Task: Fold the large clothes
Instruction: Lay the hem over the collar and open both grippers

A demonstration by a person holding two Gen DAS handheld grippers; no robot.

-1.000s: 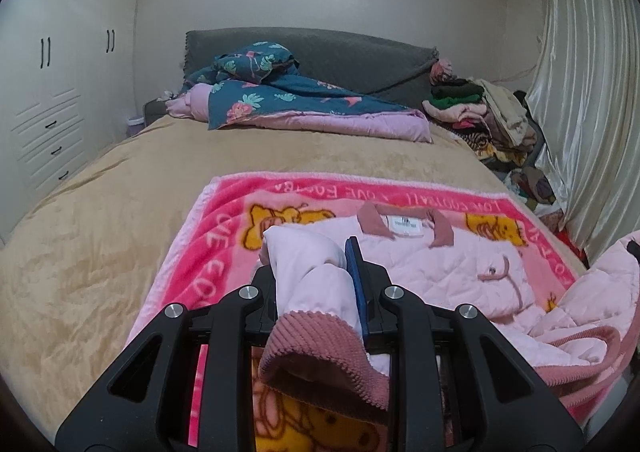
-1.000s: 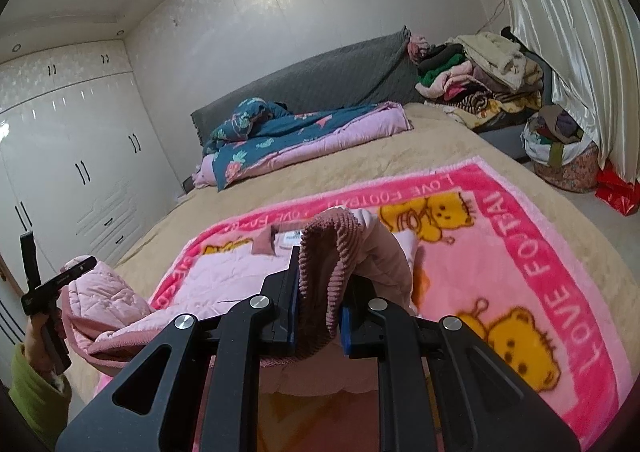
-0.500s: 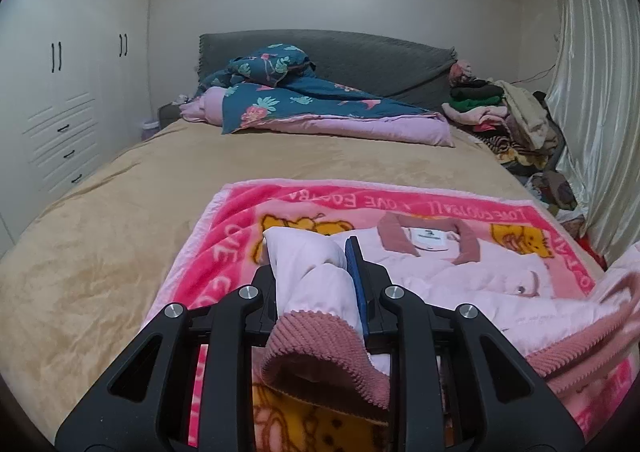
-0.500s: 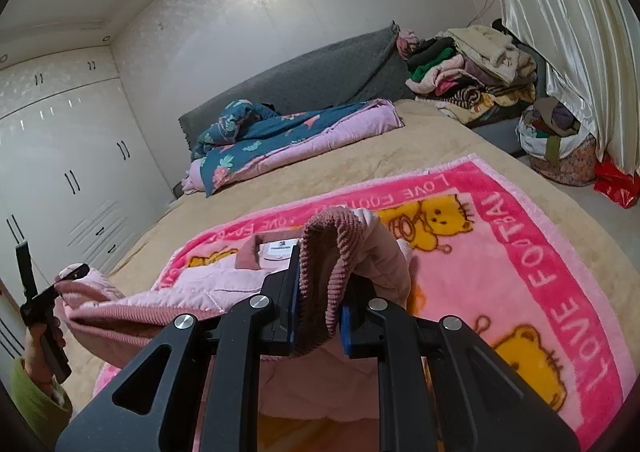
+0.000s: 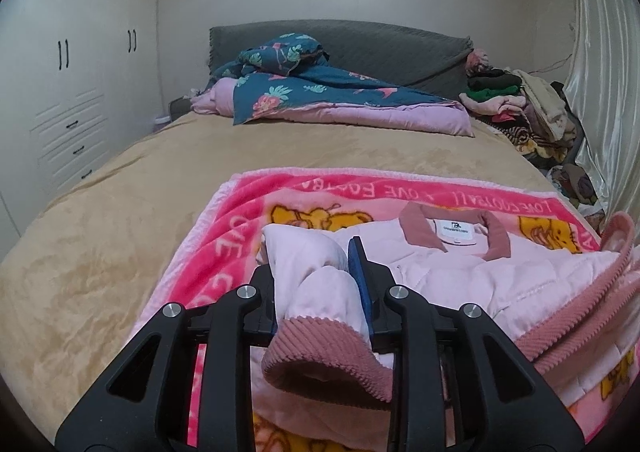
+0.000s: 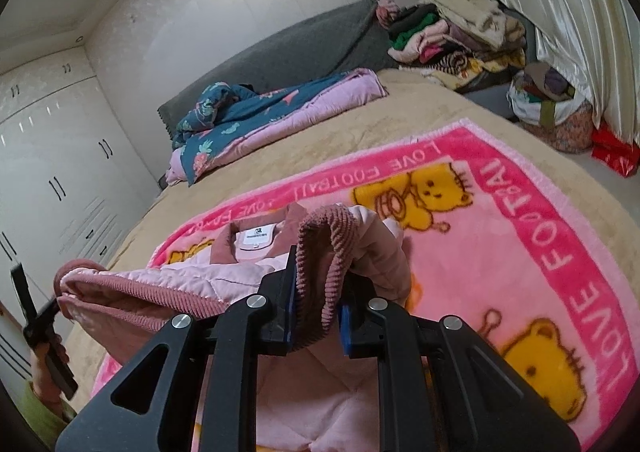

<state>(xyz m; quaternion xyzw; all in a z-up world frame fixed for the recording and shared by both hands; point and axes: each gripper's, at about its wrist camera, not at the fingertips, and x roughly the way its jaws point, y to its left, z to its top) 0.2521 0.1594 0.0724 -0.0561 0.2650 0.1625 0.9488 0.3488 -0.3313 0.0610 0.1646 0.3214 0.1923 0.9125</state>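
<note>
I am gripping the pink quilted jacket [image 5: 472, 284] with both tools. My left hand-held gripper [image 5: 316, 280] is clenching one sleeve, its blue-padded fingers [image 5: 357, 264] pressing the pale pink fabric from either side while the ribbed dusty-rose cuff [image 5: 320, 356] is drooping toward the camera. My right hand-held gripper [image 6: 318, 292] is clamping a bunch of the same jacket [image 6: 248, 276] at its corduroy-trimmed edge, with the ribbed band [image 6: 324, 248] arching up between the fingers.

The jacket is lying on the pink cartoon blanket [image 6: 520, 236], collar [image 5: 456, 228] toward the far side with its white label facing up. Its near part is hanging raised between my two tools, the ribbed hem [image 5: 580, 304] running as a taut line off to the right in the left wrist view. In the right wrist view that hem is stretching left toward my other tool [image 6: 40, 326], which is showing at the left edge.

The blanket is spread over the tan bedcover [image 5: 120, 236]. At the far end of the bed, a teal floral quilt with lilac lining [image 5: 320, 95] is lying against the grey headboard [image 5: 380, 47]. A heap of folded clothes [image 6: 452, 31] is sitting at the far right, beside the shiny curtain [image 6: 560, 3]. White wardrobes [image 5: 72, 83] are lining the left wall.
</note>
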